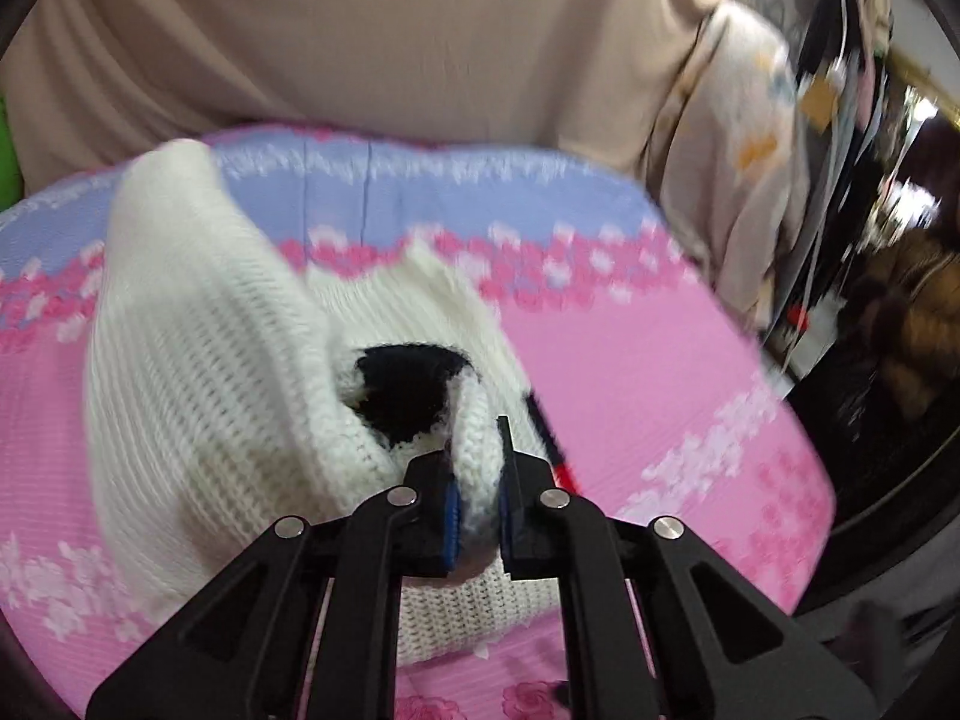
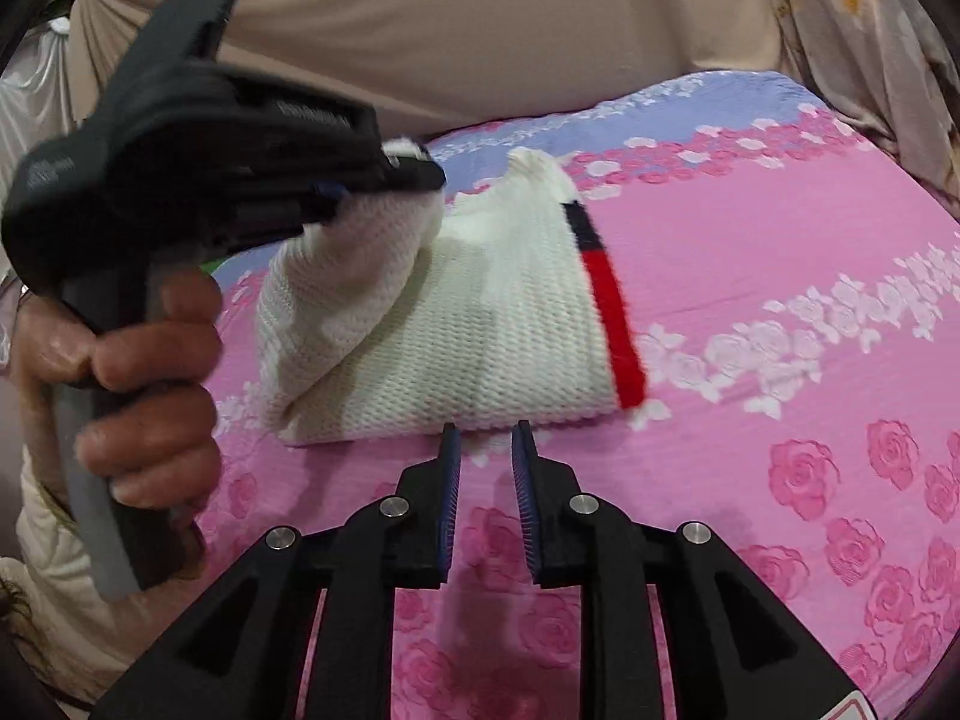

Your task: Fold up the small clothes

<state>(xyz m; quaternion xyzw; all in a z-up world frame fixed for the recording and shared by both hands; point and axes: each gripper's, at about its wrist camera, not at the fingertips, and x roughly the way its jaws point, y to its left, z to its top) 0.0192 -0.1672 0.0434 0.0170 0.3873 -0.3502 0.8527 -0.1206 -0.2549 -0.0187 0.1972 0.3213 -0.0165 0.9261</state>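
A white knit sweater [image 2: 468, 324] with a red and black stripe [image 2: 612, 312] on its right edge lies partly folded on the pink bed cover [image 2: 780, 276]. My left gripper [image 1: 477, 468] is shut on a thick fold of the sweater [image 1: 198, 372], lifting it beside a black patch [image 1: 402, 390]. In the right wrist view the left gripper [image 2: 414, 174] is at the upper left, held by a hand [image 2: 150, 372], with white knit hanging from its tips. My right gripper [image 2: 486, 438] hovers just short of the sweater's near edge, jaws a little apart with nothing between them.
The bed cover has pink roses and a lilac band [image 1: 456, 180] at the far side. Beige fabric [image 1: 390, 30] rises behind the bed. A pale floral cloth [image 1: 738, 138] hangs at the right, and dark clutter [image 1: 888, 300] lies past the bed's right edge.
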